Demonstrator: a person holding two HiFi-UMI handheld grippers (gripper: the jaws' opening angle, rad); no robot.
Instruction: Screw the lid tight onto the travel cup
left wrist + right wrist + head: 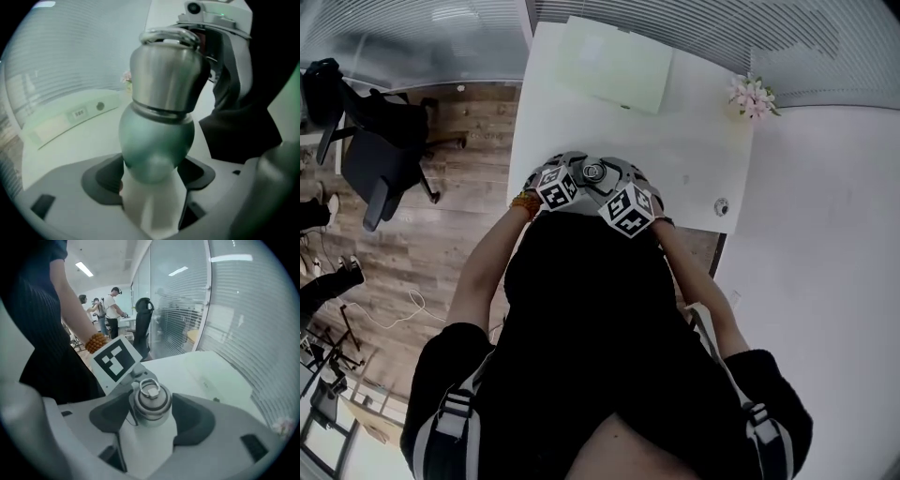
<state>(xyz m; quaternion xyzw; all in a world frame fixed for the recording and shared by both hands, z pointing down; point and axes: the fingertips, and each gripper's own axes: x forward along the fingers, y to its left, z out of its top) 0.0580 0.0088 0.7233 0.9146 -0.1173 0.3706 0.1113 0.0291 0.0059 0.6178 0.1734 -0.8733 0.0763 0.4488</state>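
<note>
Travel cup point(157, 140): a steel flask with a rounded greenish body. It is held above the near edge of the white counter point(675, 150), straight ahead of the person at 12 o'clock in the head view. The left gripper point(152, 177) has it by the body, jaws closed on the bulge, with a pad pressing at 9 o'clock and another at 3 o'clock. The lid point(151, 401) sits on the cup's neck, with a small metal ring on top.

The right gripper point(151, 418) comes at the lid from above. Its jaws stand open around it, with the lid between the pads and a thin gap showing at the 3 o'clock pad. In the head view the two marker cubes sit side by side, with the lid showing between them.

On the counter, a pale green sheet point(614, 61) lies at 12 o'clock from the cup. Pink flowers point(753, 97) stand at 2 o'clock. A black office chair point(380, 155) is on the wooden floor at 9 o'clock.
</note>
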